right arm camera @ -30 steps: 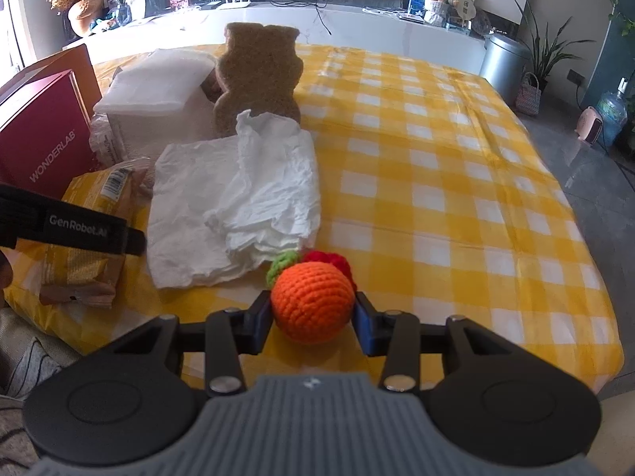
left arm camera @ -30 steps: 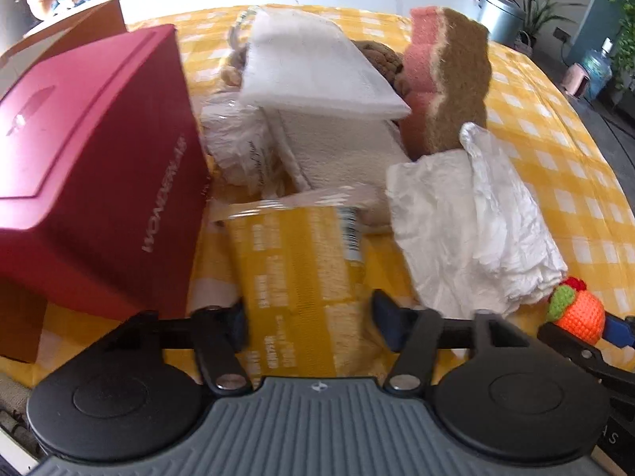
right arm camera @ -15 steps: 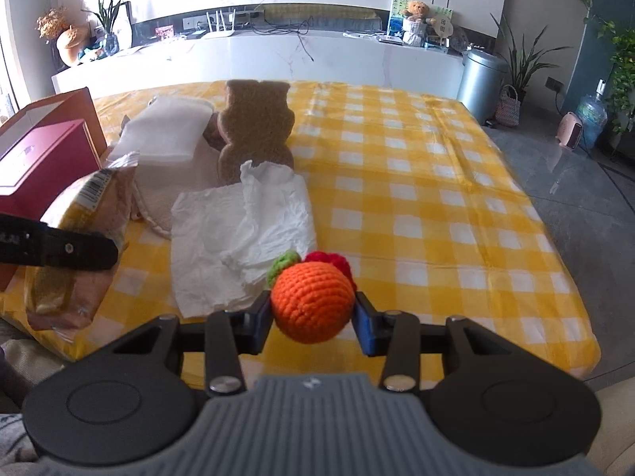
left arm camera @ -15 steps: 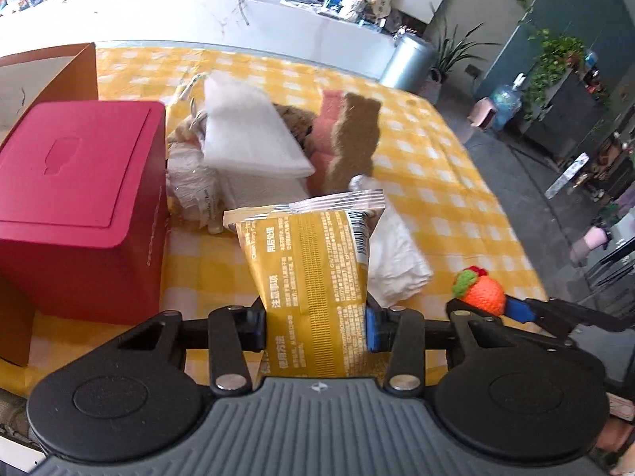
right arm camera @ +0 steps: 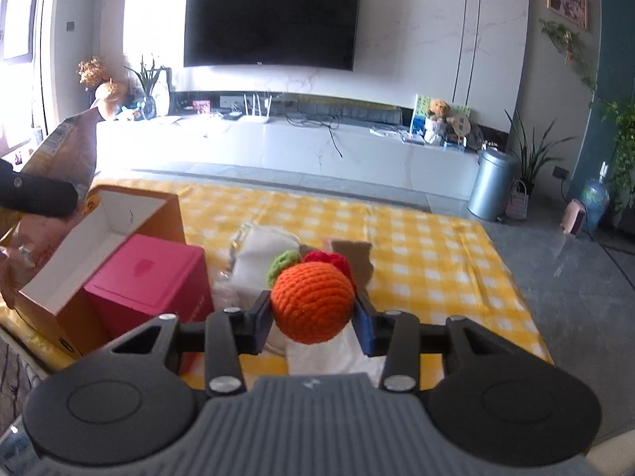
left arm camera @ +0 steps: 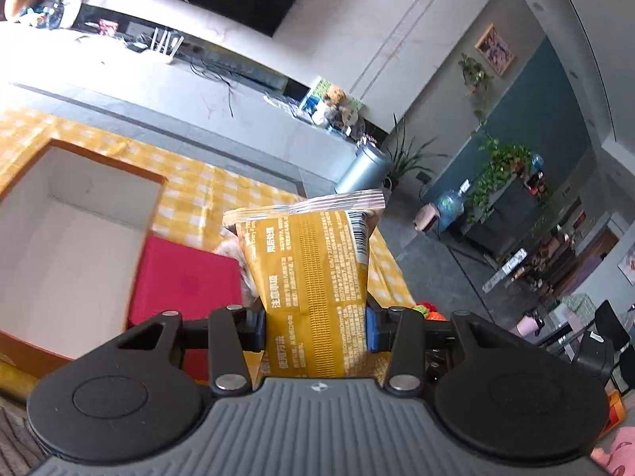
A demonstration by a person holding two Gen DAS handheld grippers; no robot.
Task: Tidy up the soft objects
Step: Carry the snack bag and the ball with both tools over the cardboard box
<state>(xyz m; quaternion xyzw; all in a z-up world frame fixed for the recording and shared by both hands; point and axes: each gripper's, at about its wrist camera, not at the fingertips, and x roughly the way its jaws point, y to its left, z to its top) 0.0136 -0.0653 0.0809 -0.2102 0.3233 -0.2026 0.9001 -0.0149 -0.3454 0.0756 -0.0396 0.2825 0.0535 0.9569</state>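
Above the table [right arm camera: 416, 234], left fingers [left arm camera: 256, 327] clamp a yellow packet [left arm camera: 309, 269], right fingers [right arm camera: 264, 317] an orange crochet ball [right arm camera: 311, 301]

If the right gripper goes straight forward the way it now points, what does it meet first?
The right gripper, shut on the crochet orange, points down at the soft pile. Probably it meets the white folded cloth first, beside the red box; depth is unclear.

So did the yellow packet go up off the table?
Yes. The yellow packet, gripped by the left gripper, was lying beside the red box and is now lifted above it.
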